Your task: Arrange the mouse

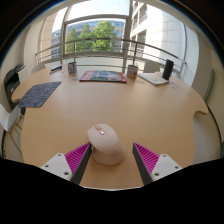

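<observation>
A white computer mouse [104, 142] rests on the light wooden table [130, 100]. It stands between my two fingers with a gap at each side. My gripper [112, 159] is open, its magenta pads [148, 157] flanking the mouse's near end. A dark mouse mat [40, 94] lies far off to the left and a patterned mat [103, 76] lies at the far side of the table.
A laptop or flat device [153, 78] and a dark speaker [167, 69] stand at the far right. A small cup [131, 72] and a box [71, 68] sit by the far edge. A railing and windows lie beyond.
</observation>
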Available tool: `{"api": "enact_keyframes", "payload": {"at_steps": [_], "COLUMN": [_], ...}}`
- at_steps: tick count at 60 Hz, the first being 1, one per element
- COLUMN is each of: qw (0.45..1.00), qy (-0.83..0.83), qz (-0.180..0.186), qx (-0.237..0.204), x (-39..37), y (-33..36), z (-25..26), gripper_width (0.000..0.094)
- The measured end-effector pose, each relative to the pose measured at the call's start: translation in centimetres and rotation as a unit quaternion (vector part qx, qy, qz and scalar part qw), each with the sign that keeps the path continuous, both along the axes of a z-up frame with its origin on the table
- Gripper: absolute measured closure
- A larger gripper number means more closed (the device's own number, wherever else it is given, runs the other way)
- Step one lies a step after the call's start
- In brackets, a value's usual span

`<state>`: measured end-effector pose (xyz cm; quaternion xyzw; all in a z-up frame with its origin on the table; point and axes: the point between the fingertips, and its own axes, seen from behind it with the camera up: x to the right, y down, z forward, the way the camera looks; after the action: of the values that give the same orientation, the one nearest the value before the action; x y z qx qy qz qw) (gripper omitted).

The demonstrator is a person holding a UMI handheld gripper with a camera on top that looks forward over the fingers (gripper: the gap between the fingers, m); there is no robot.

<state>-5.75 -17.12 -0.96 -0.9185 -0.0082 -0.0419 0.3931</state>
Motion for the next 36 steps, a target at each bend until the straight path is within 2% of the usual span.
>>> {"api": "enact_keyframes", "payload": {"at_steps": [11,16,20,29,36], "qw": [1.0,1.0,1.0,0.999,1.0], "qy": [0.006,0.012,0.021,0.029,0.001], "qz": [-0.004,-0.002,0.004,-0.013,-0.029], "qx": [0.005,0.008,0.012,0.017,-0.002], "x": [0.3,0.0,-0.4,-0.5,0.1], "y": [3.6,4.8,5.5,5.9,5.7], "z": [-0.4,-0.7,-0.7,-0.8,-0.4], "gripper_width": [0.0112,0.0233,0.0385,0.0455,0.0509]}}
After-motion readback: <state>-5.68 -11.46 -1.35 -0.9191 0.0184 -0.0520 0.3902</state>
